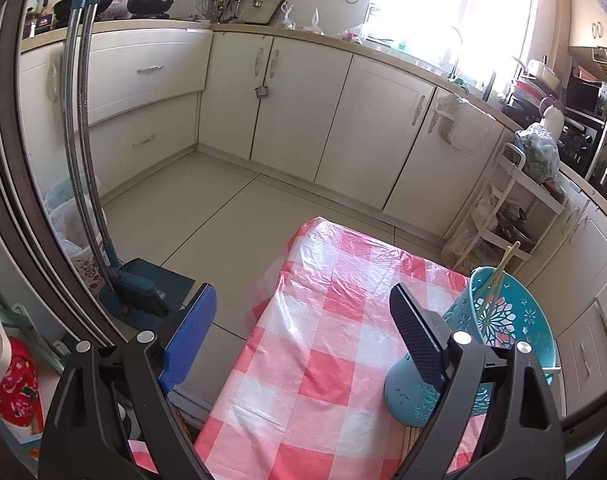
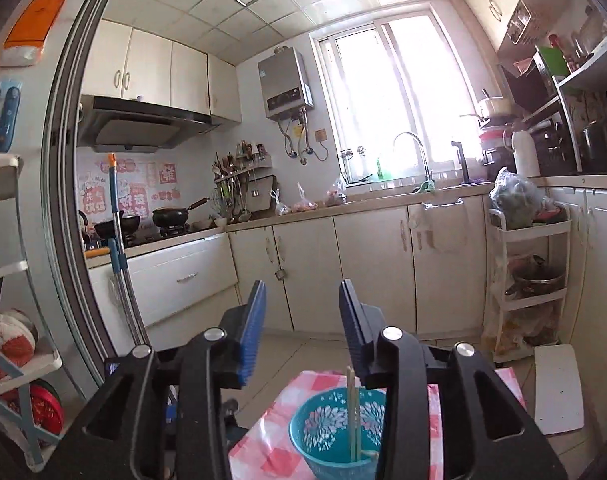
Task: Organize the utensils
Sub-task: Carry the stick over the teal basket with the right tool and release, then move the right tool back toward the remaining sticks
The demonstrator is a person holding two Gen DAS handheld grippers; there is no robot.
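Observation:
A teal perforated utensil holder stands on the red-and-white checked tablecloth at the right, with pale chopsticks standing in it. My left gripper is open and empty, its right finger just in front of the holder. In the right wrist view the holder sits below my right gripper, with chopsticks upright inside. The right gripper is open and empty, raised above the holder.
More chopsticks lie on the cloth under the left gripper's right finger. A broom and dustpan stand on the floor at the left. A white storage trolley stands at the right by the cabinets.

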